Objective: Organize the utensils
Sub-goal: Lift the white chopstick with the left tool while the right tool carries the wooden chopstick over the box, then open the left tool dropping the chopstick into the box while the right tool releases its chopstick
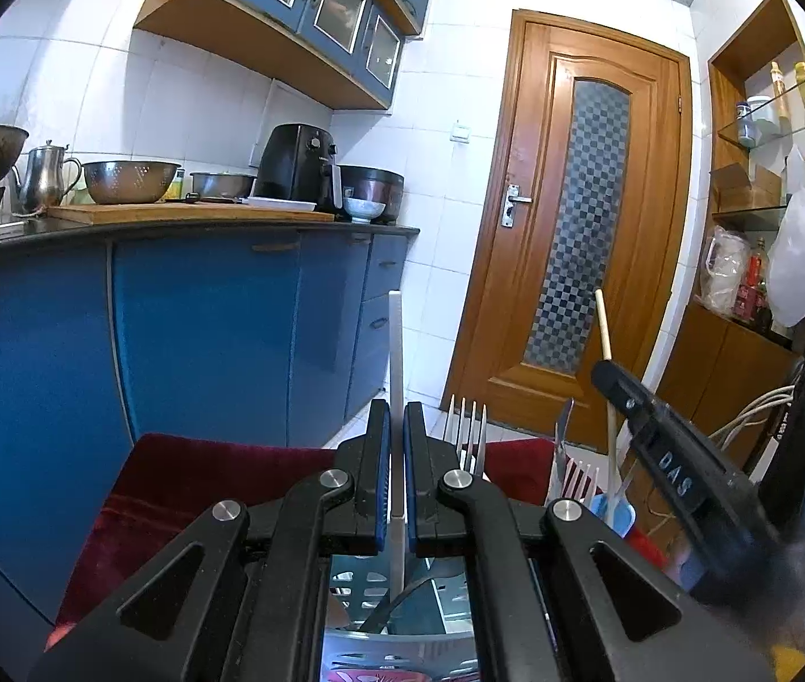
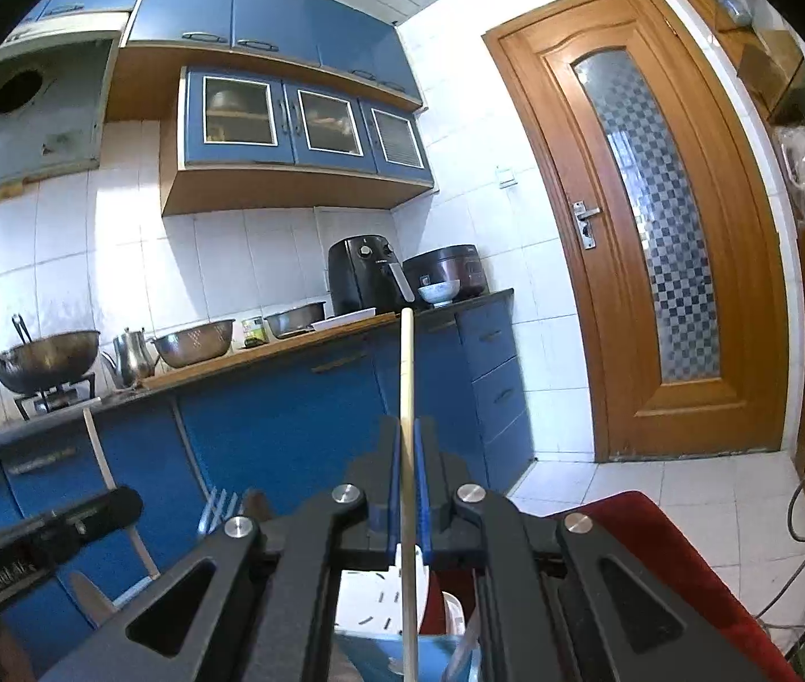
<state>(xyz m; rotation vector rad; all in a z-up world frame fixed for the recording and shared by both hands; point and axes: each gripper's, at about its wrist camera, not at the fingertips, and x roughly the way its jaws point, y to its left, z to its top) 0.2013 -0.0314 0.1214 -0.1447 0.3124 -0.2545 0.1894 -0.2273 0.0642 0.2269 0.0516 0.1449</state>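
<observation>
My left gripper [image 1: 397,420] is shut on a flat white utensil handle [image 1: 396,341] that stands upright above a grey slotted basket [image 1: 397,651]. My right gripper [image 2: 409,437] is shut on a pale wooden chopstick [image 2: 407,364], also upright, over a white slotted holder [image 2: 371,597]. In the left wrist view the right gripper [image 1: 618,381] shows at right with the chopstick [image 1: 602,324]. Metal fork tines [image 1: 465,426] and pink fork tines [image 1: 581,480] stand behind my left fingers. The left gripper [image 2: 118,503] shows at lower left in the right wrist view.
A dark red cloth [image 1: 203,489] covers the surface under the holders. Blue kitchen cabinets [image 1: 203,329] and a countertop with bowls, kettle and air fryer [image 1: 297,167] lie ahead. A wooden door [image 1: 579,227] is at the right, with shelves [image 1: 755,170] beside it.
</observation>
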